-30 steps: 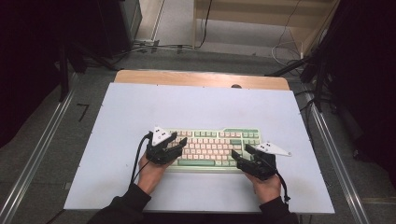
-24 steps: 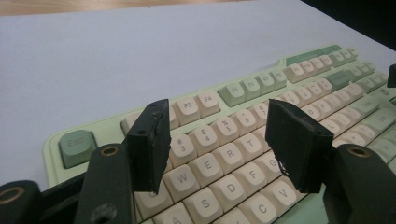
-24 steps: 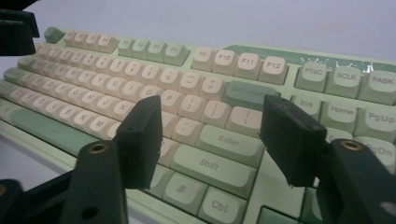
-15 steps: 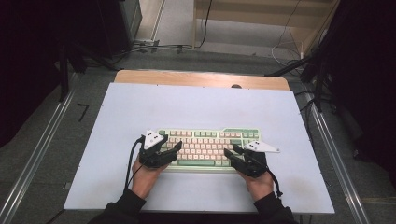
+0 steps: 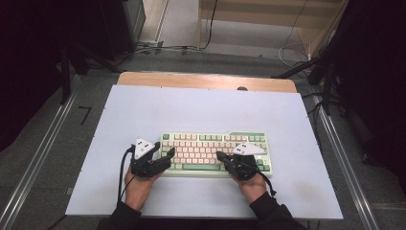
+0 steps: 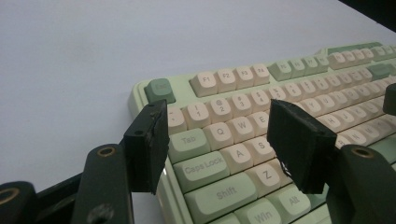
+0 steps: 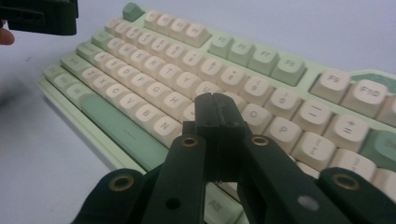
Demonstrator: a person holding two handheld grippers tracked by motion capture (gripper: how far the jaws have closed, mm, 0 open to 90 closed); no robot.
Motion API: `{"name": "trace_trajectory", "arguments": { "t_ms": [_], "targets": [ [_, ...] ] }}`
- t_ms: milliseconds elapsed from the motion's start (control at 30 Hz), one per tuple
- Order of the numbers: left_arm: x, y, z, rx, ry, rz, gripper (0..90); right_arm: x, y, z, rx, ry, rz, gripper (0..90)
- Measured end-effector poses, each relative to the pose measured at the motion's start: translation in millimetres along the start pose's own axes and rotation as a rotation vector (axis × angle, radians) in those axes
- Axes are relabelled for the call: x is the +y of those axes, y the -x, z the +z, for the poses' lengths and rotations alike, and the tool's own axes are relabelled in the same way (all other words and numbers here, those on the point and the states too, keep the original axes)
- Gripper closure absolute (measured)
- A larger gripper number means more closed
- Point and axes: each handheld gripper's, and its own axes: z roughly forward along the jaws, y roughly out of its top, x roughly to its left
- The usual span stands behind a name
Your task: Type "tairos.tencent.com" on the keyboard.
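Keyboard [image 5: 215,152] work occupies the near half of a pale tabletop [image 5: 206,110], and the board itself, mint green with cream keys, lies square to the person, a little right of the table's middle and close to the front edge.

At the far left, the person's left hand [image 5: 136,184] comes in from the bottom of the high view and carries the left gripper [image 5: 165,158], with a black cable [image 5: 122,172] looping off its rear. This gripper sits at the keyboard's left end and points right, across the keys. Its jaws stand apart with nothing clamped between them, having just been opening. In the left gripper view one pad [image 6: 149,142] hangs just off the board's left edge, level with the Tab key, while the other hovers over the keys to the right of A and Z; whether either pad touches the board I cannot tell.

Further right, the right hand [image 5: 251,184] holds the right gripper [image 5: 222,157] over the lower right part of the keyboard, pointing left toward the middle. Its jaws have just been closing and now meet, pad against pad, with nothing between them. In the right gripper view the closed tip [image 7: 215,109] sits above the letter rows near the right-hand keys, and the left gripper's dark body shows in the top left corner.
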Motion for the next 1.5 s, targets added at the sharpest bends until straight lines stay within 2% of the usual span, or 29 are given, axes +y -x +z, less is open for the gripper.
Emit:
{"name": "trace_trajectory", "arguments": {
  "t_ms": [333, 500, 700, 1367, 1500],
  "targets": [
    [-6.9, -7.5, -12.6, 0.044, 0.003, -0.016, 39.3, 4.5, -12.6, 15.8, 0.05, -0.032, -0.043, 87.6],
    [-9.8, -10.6, -17.6, 0.057, 0.004, -0.024, 39.2, 6.2, -18.1, 23.4, 0.061, -0.05, -0.074, 87.6],
    [-11.3, -12.6, -20.6, 0.068, 0.006, -0.032, 39.3, 7.0, -21.0, 27.4, 0.069, -0.065, -0.081, 87.6],
    [-11.0, -10.3, -18.5, 0.063, 0.002, -0.028, 39.3, 6.0, -20.2, 29.0, 0.067, -0.078, -0.08, 87.5],
    [-10.8, -10.3, -18.6, 0.062, 0.003, -0.028, 39.3, 7.4, -19.4, 26.7, 0.062, -0.06, -0.059, 79.5]
  ]
}}
